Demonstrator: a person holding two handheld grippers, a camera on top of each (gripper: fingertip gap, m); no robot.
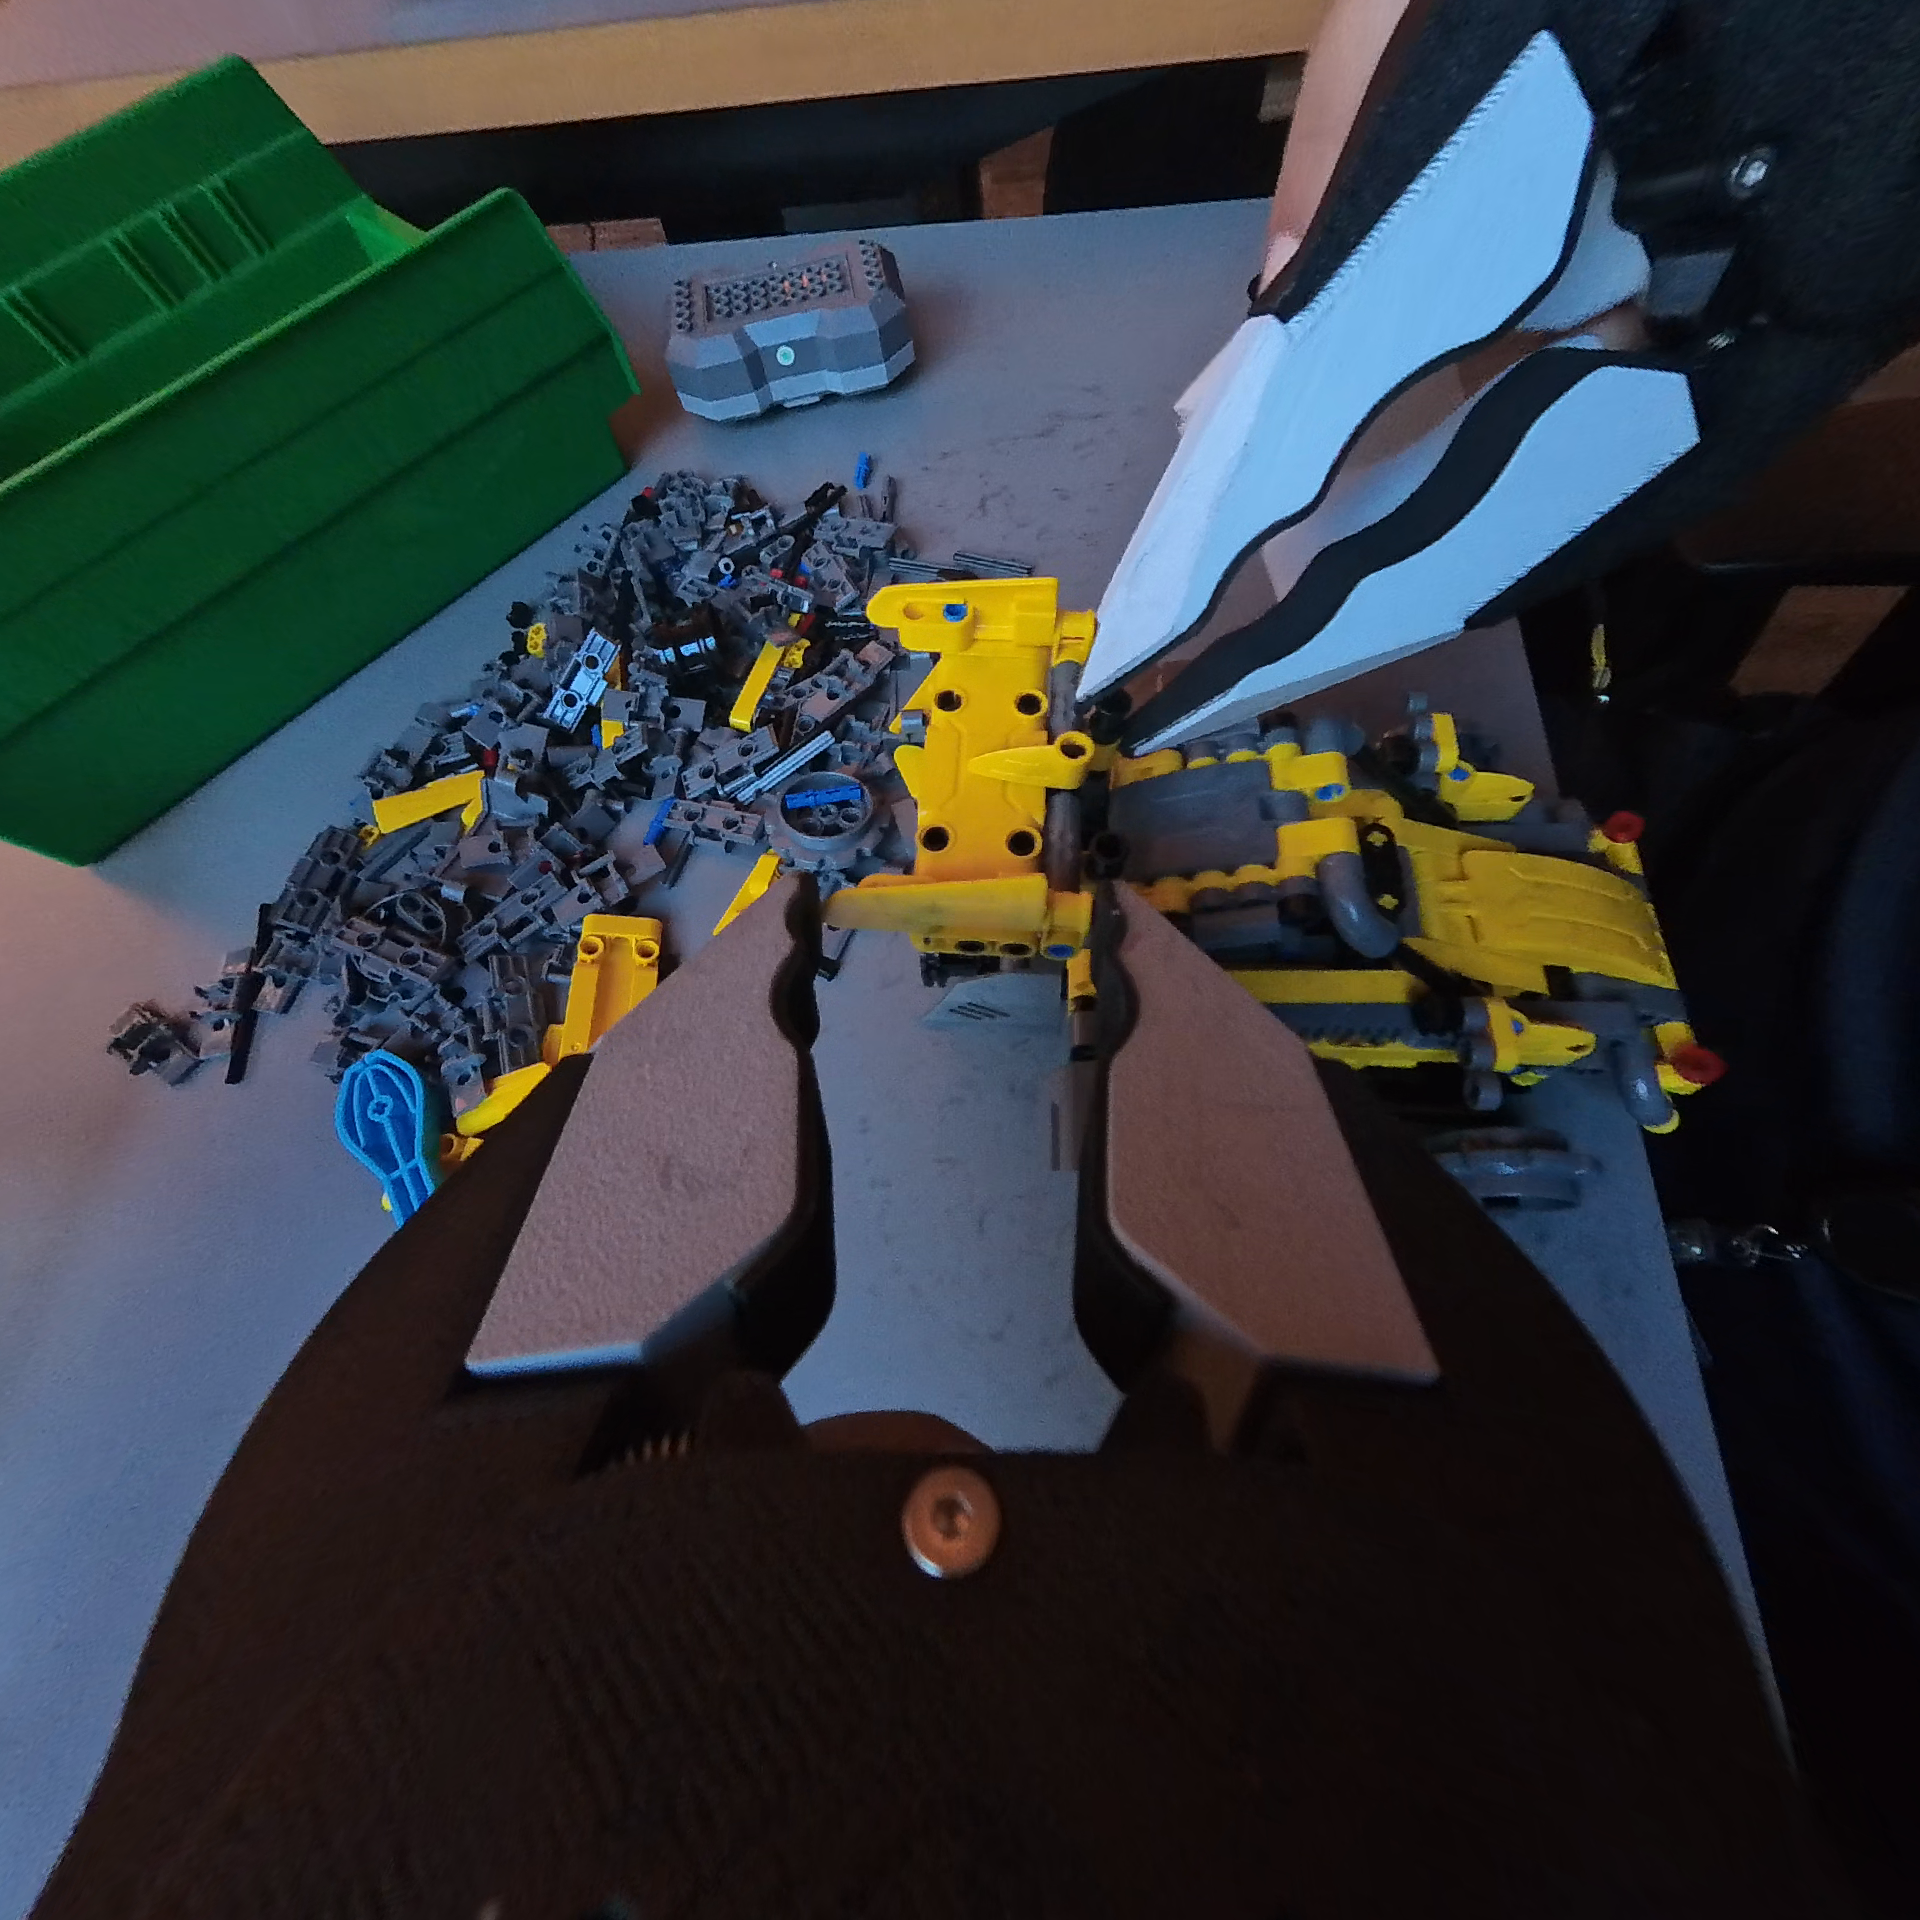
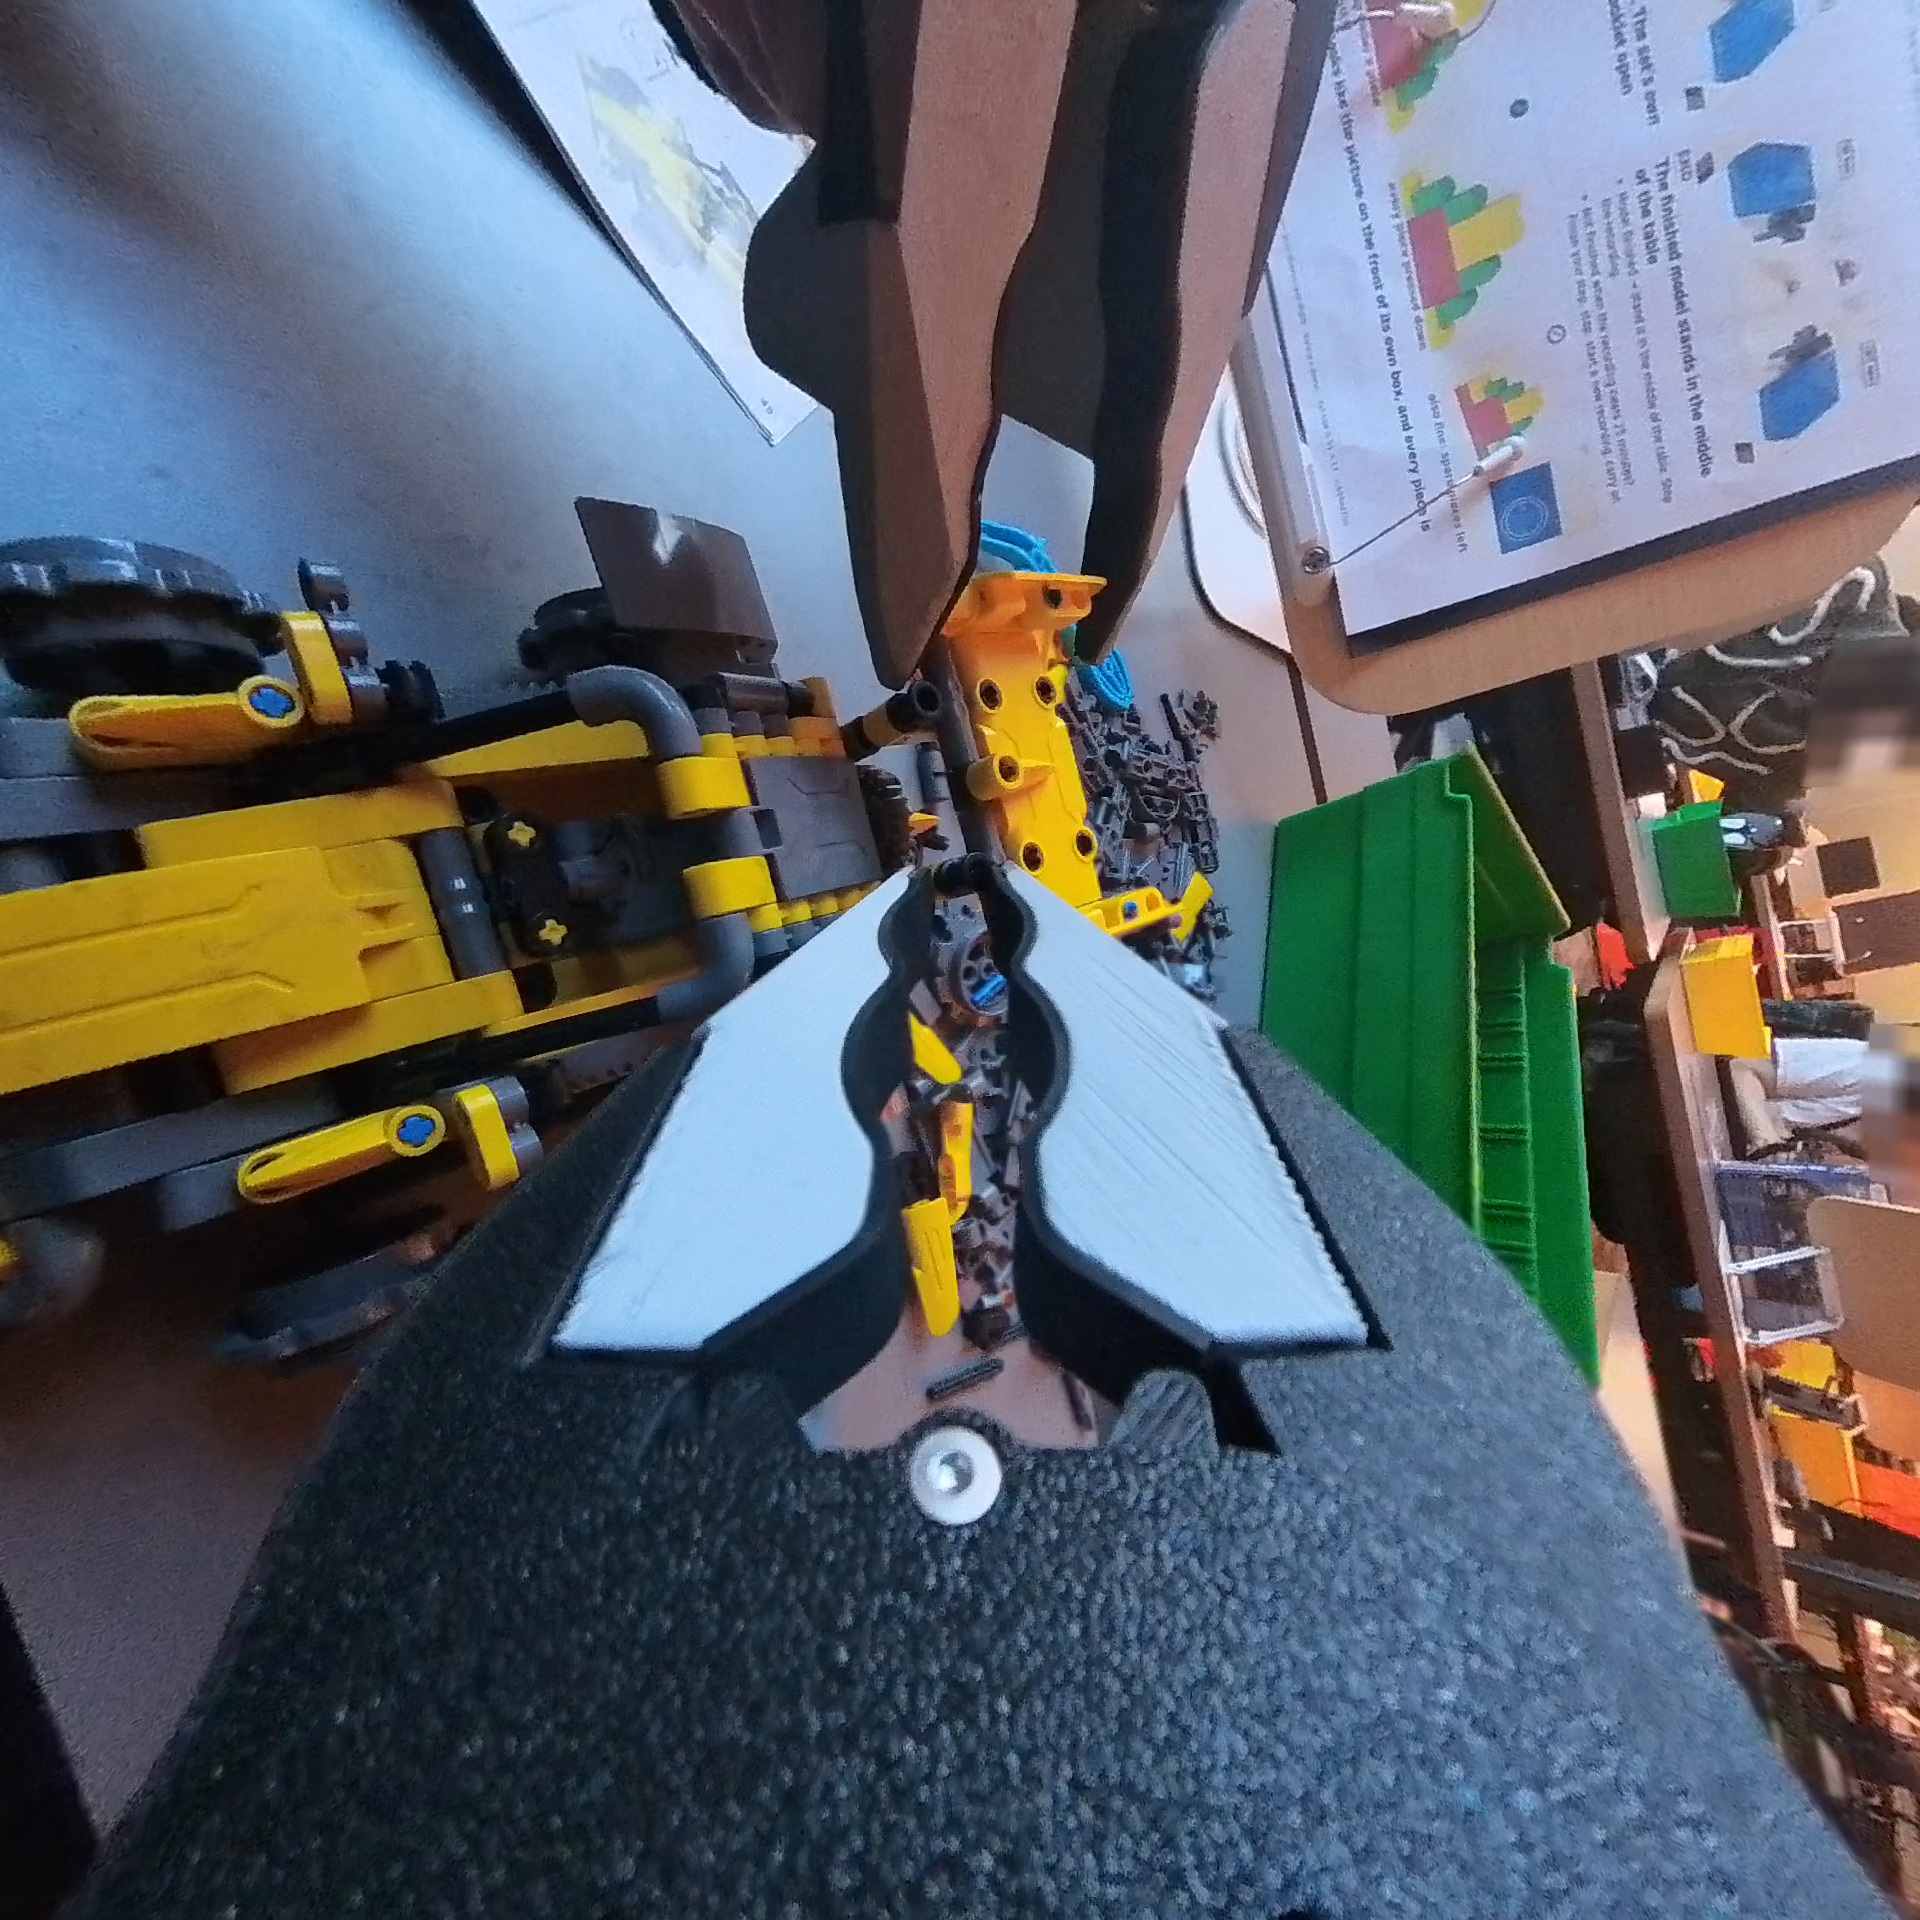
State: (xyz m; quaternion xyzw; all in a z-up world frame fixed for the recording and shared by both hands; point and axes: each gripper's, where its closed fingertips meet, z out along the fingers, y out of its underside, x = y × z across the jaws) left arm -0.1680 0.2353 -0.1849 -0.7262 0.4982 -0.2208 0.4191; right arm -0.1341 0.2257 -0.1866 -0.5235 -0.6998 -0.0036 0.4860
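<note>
The left tongs (image 1: 956, 914) are held wide apart right at the near end of the yellow panel (image 1: 982, 769), with bare grey surface (image 1: 935, 1174) seen between the fingers. That panel is joined to a yellow and grey brick vehicle (image 1: 1382, 904) lying on its side. The right tongs (image 2: 961, 878) are pinched nearly together on a small black pin (image 2: 958, 871) at the panel's hinge. Further left, a messy pile of grey parts (image 1: 582, 769) is spread out, with a green bin (image 1: 260, 468) behind it.
</note>
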